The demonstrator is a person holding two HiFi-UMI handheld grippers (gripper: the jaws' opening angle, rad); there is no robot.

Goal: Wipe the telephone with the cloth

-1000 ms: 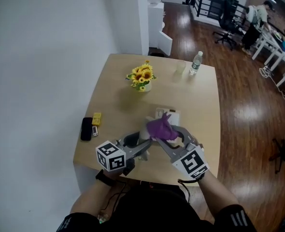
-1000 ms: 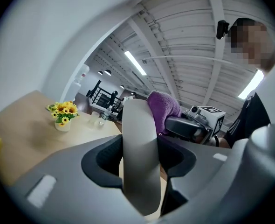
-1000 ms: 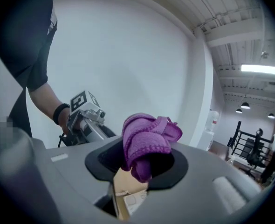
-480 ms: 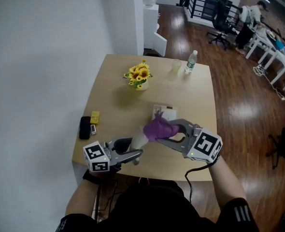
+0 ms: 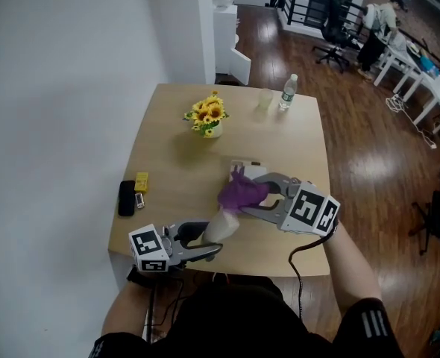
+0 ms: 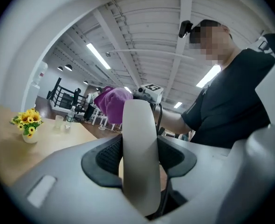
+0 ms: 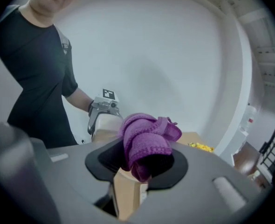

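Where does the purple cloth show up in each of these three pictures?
Head view: purple cloth at centre.
Left gripper view: upper middle, just beyond the telephone handset.
Right gripper view: centre, between the jaws.
Shared landmark: the telephone handset.

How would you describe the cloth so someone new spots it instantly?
On the tan table, look at the near half, where the right gripper reaches in. The cloth is the bunched wad clamped in its jaws, next to the cream handset. Nothing else there is purple.
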